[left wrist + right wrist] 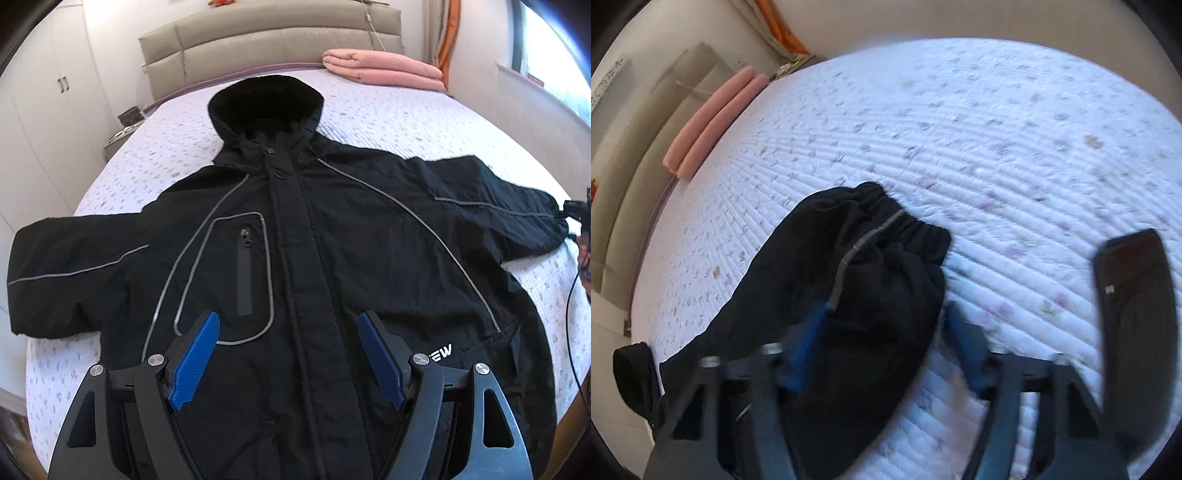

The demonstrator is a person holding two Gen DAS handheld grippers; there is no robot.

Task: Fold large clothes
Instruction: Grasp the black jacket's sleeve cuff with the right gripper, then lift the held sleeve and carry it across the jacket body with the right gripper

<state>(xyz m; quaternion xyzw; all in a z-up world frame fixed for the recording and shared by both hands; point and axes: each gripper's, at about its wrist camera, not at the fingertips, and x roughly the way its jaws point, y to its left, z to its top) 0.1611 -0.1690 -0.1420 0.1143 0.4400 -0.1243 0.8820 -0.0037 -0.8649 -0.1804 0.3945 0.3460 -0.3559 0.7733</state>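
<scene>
Black hooded jacket point(295, 229) lies face up, spread flat on the bed point(388, 122), hood toward the far headboard point(269, 40), both sleeves stretched out to left and right. Grey piping runs over its chest and sleeves; front is closed, zip pocket left of the placket. Our left gripper point(288, 354) hangs over the jacket's lower front near the hem, blue pads point(195, 362) spread wide, nothing between them but the cloth below; we cannot tell if the tips touch it.

In the right wrist view we are at the jacket's right sleeve point(849, 295), elastic cuff point(908, 229) pointing far and right across the quilted cover. Right gripper point(882, 347) is blurred; its jaws stand partly spread with the sleeve between them. Left pad point(809, 339) lies against the sleeve cloth, the right pad sits just beside the sleeve edge over the quilt. No clear pinch visible.

A dark flat object point(1134, 325) lies on the bed near right, well apart from the cuff. Folded pink blanket point(384, 68) at the far right by the headboard. White wardrobe point(44, 103) on the left, window point(554, 48) on the right.
</scene>
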